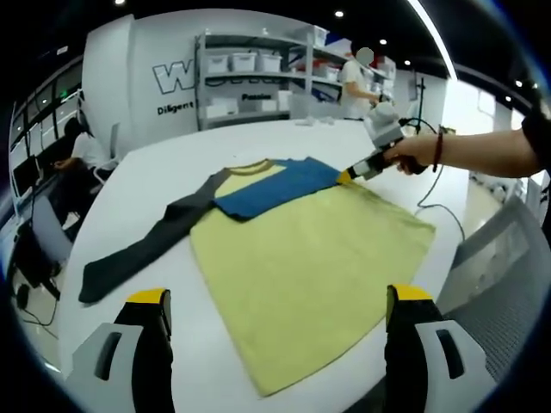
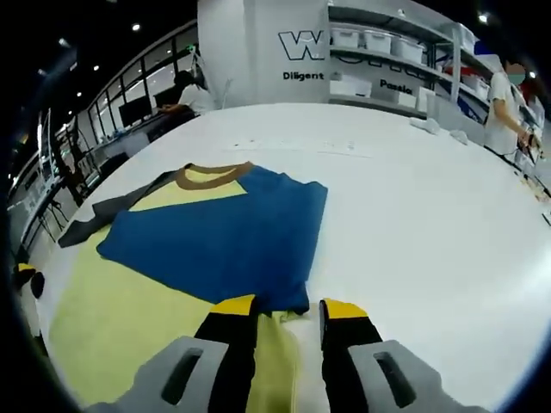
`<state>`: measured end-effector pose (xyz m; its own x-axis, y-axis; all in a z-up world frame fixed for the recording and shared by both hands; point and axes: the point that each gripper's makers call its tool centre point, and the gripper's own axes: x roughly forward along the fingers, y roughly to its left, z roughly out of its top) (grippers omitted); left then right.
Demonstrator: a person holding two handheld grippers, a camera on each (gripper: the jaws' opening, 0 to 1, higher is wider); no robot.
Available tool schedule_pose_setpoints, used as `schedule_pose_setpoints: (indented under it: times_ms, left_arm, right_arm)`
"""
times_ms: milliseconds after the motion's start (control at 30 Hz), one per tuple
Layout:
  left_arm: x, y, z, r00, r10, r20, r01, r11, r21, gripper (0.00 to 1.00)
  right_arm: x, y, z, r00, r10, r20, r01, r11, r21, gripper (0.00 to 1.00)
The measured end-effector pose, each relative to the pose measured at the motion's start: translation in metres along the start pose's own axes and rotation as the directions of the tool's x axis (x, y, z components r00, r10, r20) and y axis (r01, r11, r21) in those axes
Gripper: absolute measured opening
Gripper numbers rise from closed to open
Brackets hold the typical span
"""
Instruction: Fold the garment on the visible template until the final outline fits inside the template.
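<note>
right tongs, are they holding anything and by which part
The right tongs appear to pinch the shirt at the folded blue sleeve's edge; the left tongs hold nothing.

Bright, even indoor light from recessed ceiling spots [image 1: 339, 14] and long ceiling light strip [image 1: 435, 39]. White table [image 2: 430, 215] reads near-blown, soft sheen, no hard glare. Shadows faint: thin dark edge under garment [image 1: 310, 258] hem, small shadow beneath right gripper [image 2: 288, 310] jaws. Strong fisheye bend in both views: shelving [image 1: 258, 77] and table edge curve toward rim. Centre moderately sharp; left gripper [image 1: 275, 301] jaws soft, close to lens. Background people and wall lettering [image 2: 301, 43] slightly blurred. Overall low resolution, mild haze.
</note>
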<state>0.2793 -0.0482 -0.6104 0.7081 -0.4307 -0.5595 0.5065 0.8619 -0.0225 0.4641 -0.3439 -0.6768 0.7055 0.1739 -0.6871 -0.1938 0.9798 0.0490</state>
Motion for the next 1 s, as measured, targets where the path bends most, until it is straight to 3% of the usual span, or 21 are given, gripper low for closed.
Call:
schedule_pose_setpoints:
  times_ms: [300,667,1000]
  left_arm:
    - [0.0,0.0,-0.001,1.0,0.001,-0.002,-0.001,1.0,-0.001,0.99]
    - [-0.001,0.003,0.001,1.0,0.009,0.011,-0.009,1.0,-0.018,0.99]
    - [0.0,0.002,-0.001,1.0,0.004,-0.001,-0.004,1.0,-0.014,0.99]
  right_arm:
    - [0.001,-0.004,0.001,1.0,-0.01,0.009,0.01,1.0,0.02,0.03]
    - [-0.001,-0.014,0.001,0.999,-0.021,-0.024,0.021,1.0,-0.015,0.0]
    - [-0.008,-0.047,-0.003,0.997,-0.071,-0.038,0.069,0.997,-0.036,0.0]
